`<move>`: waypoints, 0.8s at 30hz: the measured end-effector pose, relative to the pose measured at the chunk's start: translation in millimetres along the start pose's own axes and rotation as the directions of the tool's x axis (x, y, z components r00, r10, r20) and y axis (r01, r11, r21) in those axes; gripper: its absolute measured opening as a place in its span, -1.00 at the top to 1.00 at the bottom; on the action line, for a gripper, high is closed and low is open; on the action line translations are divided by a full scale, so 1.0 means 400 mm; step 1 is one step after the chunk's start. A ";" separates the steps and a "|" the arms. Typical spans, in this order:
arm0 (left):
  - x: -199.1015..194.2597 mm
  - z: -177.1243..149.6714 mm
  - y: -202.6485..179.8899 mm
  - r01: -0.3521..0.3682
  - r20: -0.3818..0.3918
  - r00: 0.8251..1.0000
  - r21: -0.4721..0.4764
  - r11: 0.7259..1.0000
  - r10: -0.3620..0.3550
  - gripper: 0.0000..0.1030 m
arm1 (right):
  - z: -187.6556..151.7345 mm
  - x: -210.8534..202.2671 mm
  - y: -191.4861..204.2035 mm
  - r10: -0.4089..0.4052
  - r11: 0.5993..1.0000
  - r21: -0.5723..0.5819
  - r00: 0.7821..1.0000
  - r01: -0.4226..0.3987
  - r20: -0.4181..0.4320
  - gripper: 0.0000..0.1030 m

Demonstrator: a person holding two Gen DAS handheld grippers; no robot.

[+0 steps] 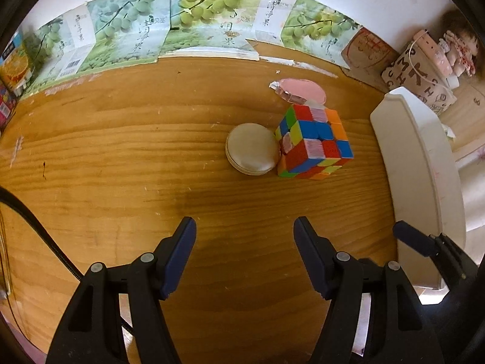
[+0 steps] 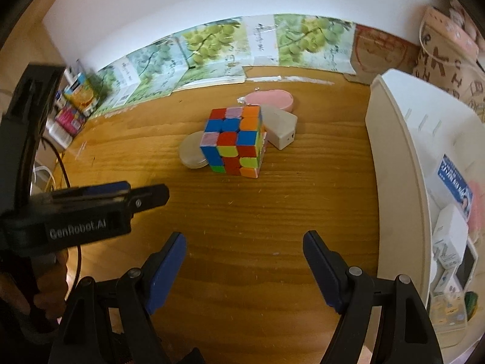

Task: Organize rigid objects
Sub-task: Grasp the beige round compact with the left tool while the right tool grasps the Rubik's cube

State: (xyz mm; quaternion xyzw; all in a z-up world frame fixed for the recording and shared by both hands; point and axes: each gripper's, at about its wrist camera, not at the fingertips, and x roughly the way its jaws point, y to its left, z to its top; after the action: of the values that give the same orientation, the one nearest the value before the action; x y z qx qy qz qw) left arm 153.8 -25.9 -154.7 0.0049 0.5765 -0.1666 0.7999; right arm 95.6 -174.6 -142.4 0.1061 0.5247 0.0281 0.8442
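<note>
A scrambled colour cube [image 1: 312,142] [image 2: 233,142] stands on the wooden table [image 1: 121,157]. A round white case [image 1: 251,148] [image 2: 191,153] touches its left side. Behind it lie a pink oval case [image 1: 303,89] [image 2: 272,98] and a white plug adapter [image 2: 280,130], which the cube hides in the left wrist view. My left gripper [image 1: 244,227] hangs open over bare wood, short of the cube. My right gripper [image 2: 244,242] is also open with nothing between its fingers, nearer than the cube. One of its fingers [image 1: 415,239] shows beside the white bin [image 1: 418,166].
The white bin [image 2: 394,151] at the right holds several small boxes and a blue-labelled card [image 2: 454,188]. Grape-printed cartons [image 1: 197,24] line the back wall. A brown paper bag [image 1: 421,75] stands at the back right. Drink boxes [image 2: 80,97] and a black cable [image 1: 39,224] lie at the left.
</note>
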 end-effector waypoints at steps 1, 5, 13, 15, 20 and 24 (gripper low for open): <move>0.003 0.003 0.002 -0.003 -0.001 1.000 0.004 1.000 0.003 -0.37 | 0.005 0.003 -0.003 0.005 1.000 0.011 1.000 -0.005 -0.002 -0.55; 0.017 0.023 0.010 -0.022 -0.008 1.000 0.023 0.999 0.022 -0.37 | 0.028 0.019 -0.018 0.030 0.998 0.061 1.000 -0.029 -0.001 -0.55; 0.042 0.064 0.033 -0.031 -0.008 0.999 0.029 0.999 0.031 -0.37 | 0.062 0.054 -0.034 0.040 0.994 0.105 0.999 -0.040 -0.002 -0.55; 0.048 0.076 0.037 -0.030 -0.005 1.000 0.028 0.999 0.030 -0.37 | 0.069 0.062 -0.039 0.040 0.993 0.110 0.999 -0.039 -0.002 -0.55; 0.064 0.100 0.038 -0.035 -0.002 0.999 0.039 0.999 0.035 -0.37 | 0.083 0.083 -0.051 0.037 0.992 0.118 0.999 -0.036 -0.004 -0.55; 0.078 0.115 0.034 -0.038 -0.006 0.999 0.049 0.998 0.038 -0.37 | 0.094 0.098 -0.063 0.033 0.992 0.120 0.999 -0.033 0.000 -0.55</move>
State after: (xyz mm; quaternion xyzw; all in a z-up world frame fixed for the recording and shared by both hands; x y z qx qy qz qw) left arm 208.6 -30.5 -170.6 0.0361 0.5746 -0.1656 0.8007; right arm 145.0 -198.5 -166.2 0.1656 0.5243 0.0106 0.8352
